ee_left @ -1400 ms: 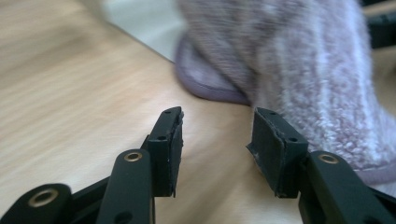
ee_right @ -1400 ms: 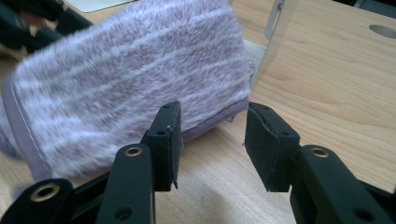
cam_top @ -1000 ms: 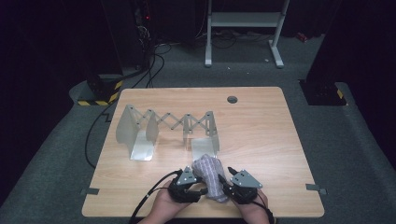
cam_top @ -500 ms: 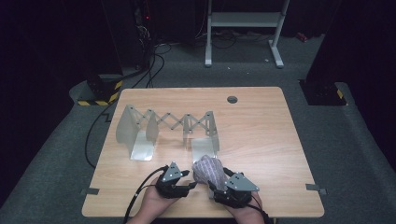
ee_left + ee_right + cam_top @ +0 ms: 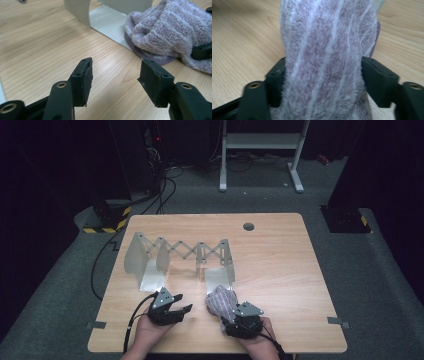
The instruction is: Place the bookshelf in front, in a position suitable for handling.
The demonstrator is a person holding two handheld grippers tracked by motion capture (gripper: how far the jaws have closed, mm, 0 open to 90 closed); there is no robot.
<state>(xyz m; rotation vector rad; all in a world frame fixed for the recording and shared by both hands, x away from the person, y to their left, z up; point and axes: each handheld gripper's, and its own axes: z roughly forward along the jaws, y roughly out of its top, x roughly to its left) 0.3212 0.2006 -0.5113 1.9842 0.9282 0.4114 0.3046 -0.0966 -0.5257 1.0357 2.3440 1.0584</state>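
I am holding my right claw (image 5: 234, 316) near the front edge of the worktop (image 5: 280, 250), a little right of its middle, and its jaws are standing on either side of the fluffy lilac-and-white striped fabric slipper (image 5: 221, 301). In the right gripper view the slipper (image 5: 327, 60) is filling the gap between both pads, and the jaws have just been closing a little around it, so I am reading this as a pinch on the soft pile. The slipper is lying on the wood just in front of the right bay of the grey metal expanding rack (image 5: 180, 257), its far end touching that bay's floor plate. My left claw (image 5: 179, 305) is hovering beside it toward the front-left, apart from the slipper (image 5: 172, 30), with its jaws spread and nothing between them.
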